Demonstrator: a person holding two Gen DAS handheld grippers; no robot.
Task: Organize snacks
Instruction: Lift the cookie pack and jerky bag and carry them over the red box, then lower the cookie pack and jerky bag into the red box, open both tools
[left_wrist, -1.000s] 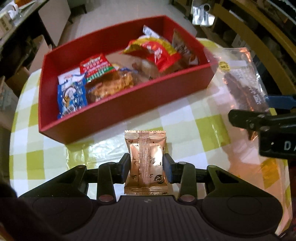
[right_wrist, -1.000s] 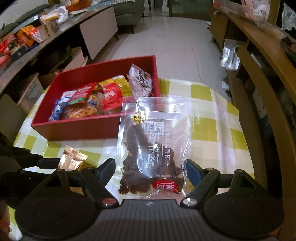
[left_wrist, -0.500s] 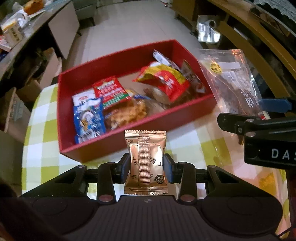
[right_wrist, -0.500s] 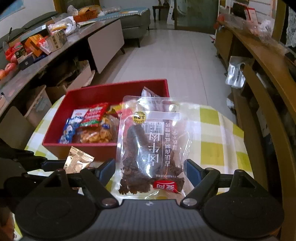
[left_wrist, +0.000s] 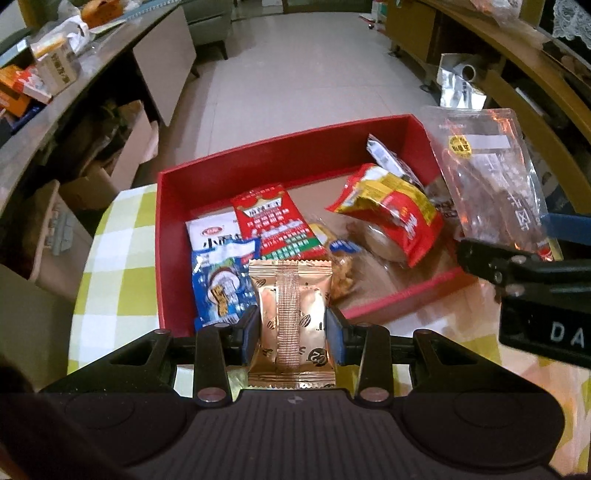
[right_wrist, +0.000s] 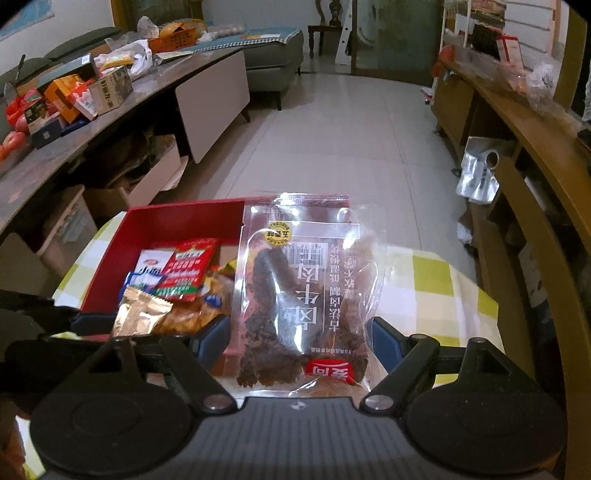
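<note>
My left gripper (left_wrist: 291, 332) is shut on a small gold snack packet (left_wrist: 290, 314), held upright over the near wall of the red box (left_wrist: 288, 155). The box holds several snack packs, among them a blue-and-white one (left_wrist: 221, 284) and a red-and-yellow one (left_wrist: 395, 214). My right gripper (right_wrist: 299, 339) is shut on a clear bag of dark dried meat (right_wrist: 306, 291), held upright at the box's right end. In the right wrist view the gold packet (right_wrist: 140, 314) and the red box (right_wrist: 177, 221) lie to the left; in the left wrist view the clear bag (left_wrist: 491, 177) hangs at the right.
The box stands on a round table with a yellow-and-white checked cloth (left_wrist: 107, 258). A long counter with boxes and clutter (right_wrist: 74, 99) runs along the left. A wooden shelf unit (right_wrist: 517, 122) stands on the right, tiled floor (right_wrist: 325, 136) beyond the table.
Both grippers have lifted their packs and carried them forward toward the red box. The gold packet now hangs over the box's near wall, and the clear bag reaches its right end.
</note>
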